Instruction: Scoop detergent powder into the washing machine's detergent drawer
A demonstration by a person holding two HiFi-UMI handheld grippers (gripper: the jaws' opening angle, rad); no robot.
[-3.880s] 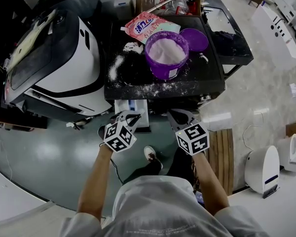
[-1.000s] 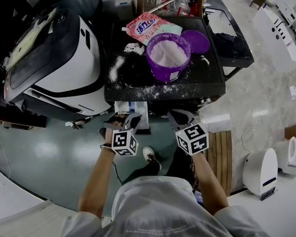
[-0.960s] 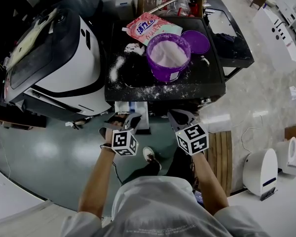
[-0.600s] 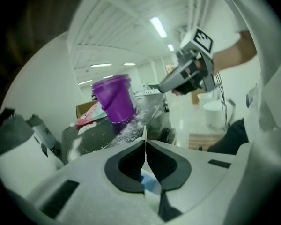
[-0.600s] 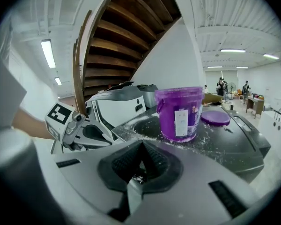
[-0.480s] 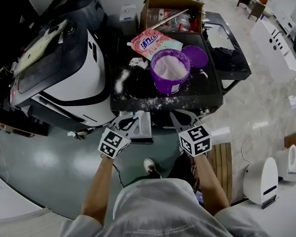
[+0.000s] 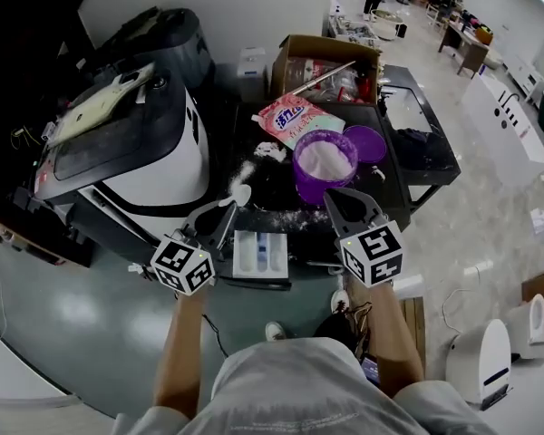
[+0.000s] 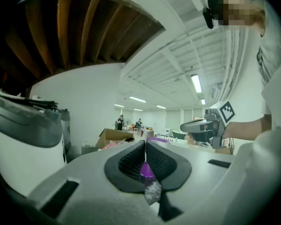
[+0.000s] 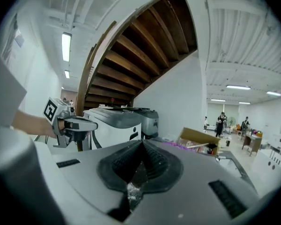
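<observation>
The washing machine [image 7: 154, 152] stands left of a black table [image 7: 281, 188]. Its white detergent drawer [image 7: 258, 254] is pulled open below the table's front edge. On the table sits a purple tub [image 7: 325, 163] full of white powder. My left gripper [image 7: 228, 205] hovers above the drawer's left side, shut on a small scoop [image 7: 240, 194] whose white bowl points at the table. In the left gripper view the left gripper [image 8: 145, 146] pinches a thin white and purple piece. My right gripper [image 7: 334, 195] is shut and empty, just in front of the tub.
A purple lid [image 7: 367, 143] lies right of the tub, and a pink detergent bag [image 7: 295, 120] behind it. A cardboard box [image 7: 326, 66] stands at the table's back. Spilled powder [image 7: 245, 170] dusts the table's left part. A dark side table [image 7: 426, 143] is at right.
Both grippers have moved forward, from over the floor to the table's front edge. The left one has swung left over the drawer. The head camera has tilted up.
</observation>
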